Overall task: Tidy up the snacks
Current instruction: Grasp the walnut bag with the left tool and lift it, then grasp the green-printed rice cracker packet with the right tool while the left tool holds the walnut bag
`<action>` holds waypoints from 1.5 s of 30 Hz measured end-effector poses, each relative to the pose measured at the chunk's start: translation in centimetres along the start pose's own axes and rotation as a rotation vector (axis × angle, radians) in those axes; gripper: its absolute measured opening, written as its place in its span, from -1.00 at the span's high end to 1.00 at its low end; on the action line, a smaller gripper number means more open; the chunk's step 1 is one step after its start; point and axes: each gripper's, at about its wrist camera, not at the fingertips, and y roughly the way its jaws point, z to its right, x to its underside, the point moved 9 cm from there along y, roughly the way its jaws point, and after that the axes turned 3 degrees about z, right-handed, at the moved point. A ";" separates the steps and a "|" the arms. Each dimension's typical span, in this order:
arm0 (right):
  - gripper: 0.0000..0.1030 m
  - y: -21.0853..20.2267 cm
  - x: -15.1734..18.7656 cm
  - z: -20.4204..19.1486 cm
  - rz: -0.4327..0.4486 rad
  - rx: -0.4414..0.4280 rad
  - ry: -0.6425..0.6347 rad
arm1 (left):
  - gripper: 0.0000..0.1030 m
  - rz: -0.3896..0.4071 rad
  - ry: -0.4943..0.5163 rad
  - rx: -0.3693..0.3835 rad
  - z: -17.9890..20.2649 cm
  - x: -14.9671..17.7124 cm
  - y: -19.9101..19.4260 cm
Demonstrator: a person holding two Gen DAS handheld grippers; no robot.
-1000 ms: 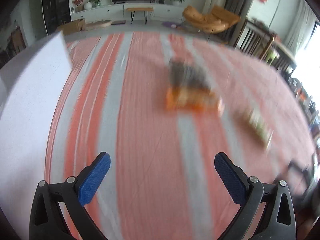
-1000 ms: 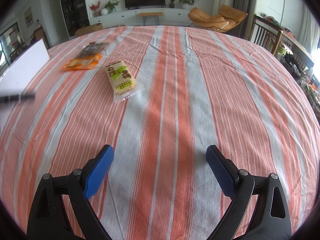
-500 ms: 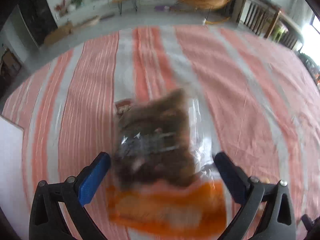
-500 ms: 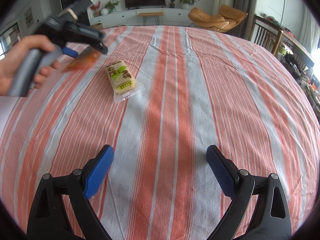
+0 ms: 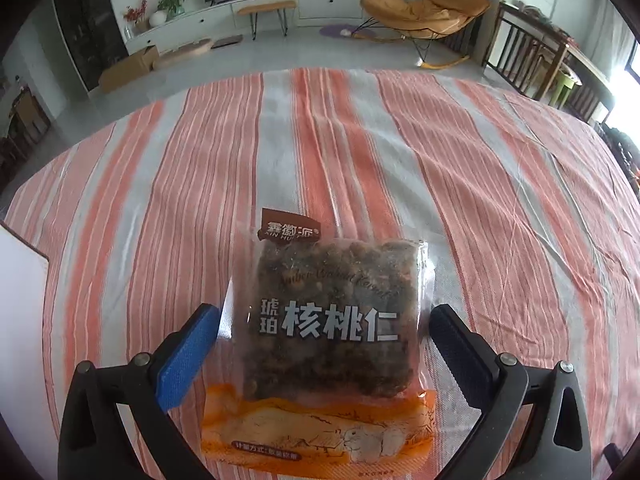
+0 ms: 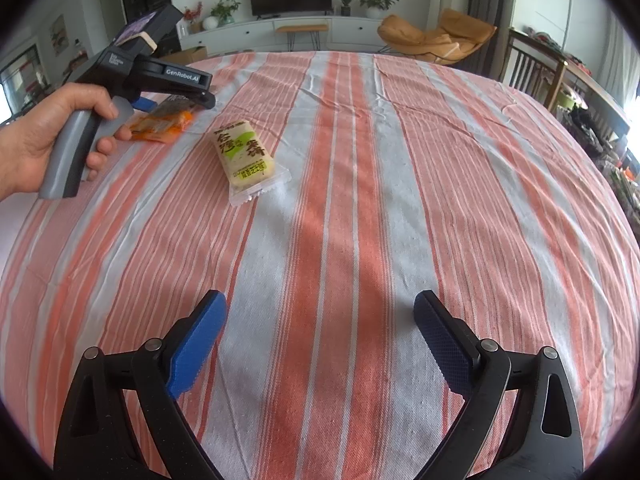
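Note:
A clear bag of dark candied walnuts with an orange bottom strip lies flat on the striped tablecloth. My left gripper is open, one blue pad on each side of the bag, low over it. The right wrist view shows the same left gripper held by a hand over the walnut bag at the far left. A pale snack pack with a green label lies just right of it. Nearer the table's front, my right gripper is open over bare cloth with nothing between its fingers.
An orange and grey striped tablecloth covers the whole table. A white flat panel stands at the table's left edge. Wooden chairs stand along the right side, and an orange lounge chair sits on the floor beyond.
My left gripper has travelled forward to the walnut bag and now straddles it, still open. The right gripper has not moved.

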 end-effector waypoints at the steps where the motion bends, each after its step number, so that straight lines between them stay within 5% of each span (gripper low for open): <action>1: -0.88 -0.1 0.0 0.1 0.000 0.000 0.000 | -1.00 0.003 0.000 0.000 0.1 -0.1 0.1; 6: -0.88 0.0 0.0 0.0 0.000 0.000 0.000 | -0.97 -0.002 0.023 0.016 0.4 0.8 -0.4; 11: -0.88 0.0 0.0 0.0 0.000 0.000 0.000 | -0.43 0.051 0.054 0.018 -0.3 2.7 -2.6; 16: -0.88 -0.1 0.0 0.1 0.000 -0.001 0.000 | -0.38 0.079 0.047 0.013 -1.8 8.0 -6.1; 22: -0.88 0.0 0.0 0.1 0.001 -0.001 -0.001 | -0.44 0.082 0.038 0.030 -2.9 18.8 -12.5; 24: -0.88 0.0 0.0 0.0 0.001 -0.001 -0.001 | -0.87 0.079 0.035 0.028 -3.0 21.3 -13.3; 26: -0.88 0.0 0.0 0.1 0.001 -0.001 -0.001 | -1.00 0.108 0.026 0.030 -3.6 22.8 -13.8; 45: -0.88 0.0 0.0 0.1 0.001 -0.002 -0.002 | -1.00 0.141 -0.006 0.003 -3.6 22.2 -13.6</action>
